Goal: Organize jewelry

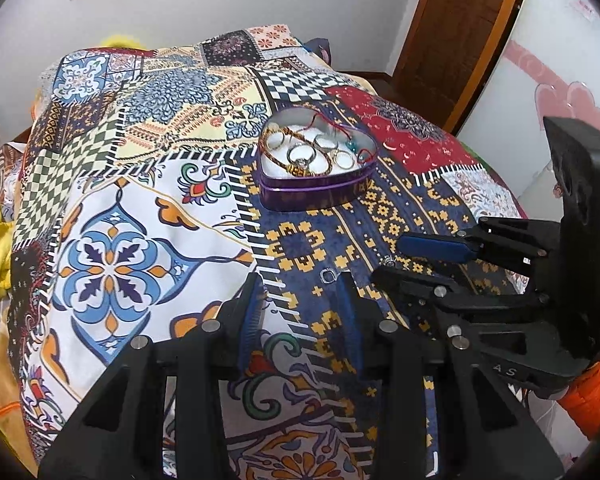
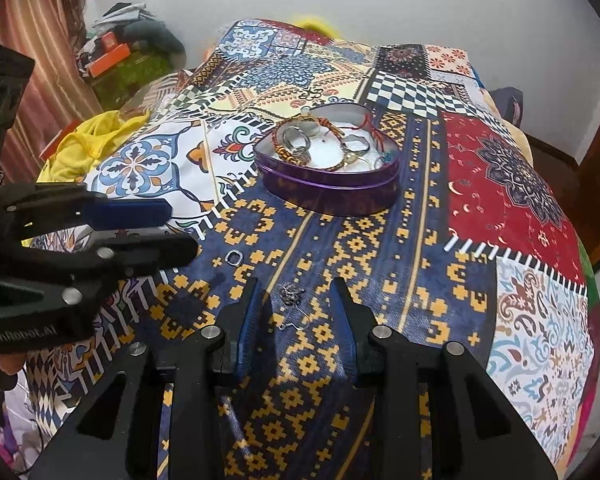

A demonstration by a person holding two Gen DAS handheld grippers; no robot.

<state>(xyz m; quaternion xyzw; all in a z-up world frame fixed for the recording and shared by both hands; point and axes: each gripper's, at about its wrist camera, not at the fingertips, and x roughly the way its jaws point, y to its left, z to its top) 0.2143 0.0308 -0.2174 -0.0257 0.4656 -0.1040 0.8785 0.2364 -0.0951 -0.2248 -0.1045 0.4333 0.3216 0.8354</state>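
A purple heart-shaped tin (image 1: 312, 194) (image 2: 328, 188) stands open on the patterned bedspread, holding several rings, bangles and a braided bracelet on white padding. A small silver ring (image 1: 328, 276) (image 2: 235, 257) lies loose on the blue-and-yellow patch. A small dark silver earring (image 2: 293, 295) lies between my right gripper's fingers. My left gripper (image 1: 300, 292) is open and empty, low over the cloth just short of the ring. My right gripper (image 2: 298, 296) is open, straddling the earring; it also shows in the left wrist view (image 1: 396, 256).
The patchwork bedspread (image 1: 140, 160) covers a raised bed surface. A thin wooden stick (image 2: 211, 160) lies left of the tin. Yellow cloth (image 2: 88, 140) and clutter sit at the left. A wooden door (image 1: 456, 32) and a white wall are behind.
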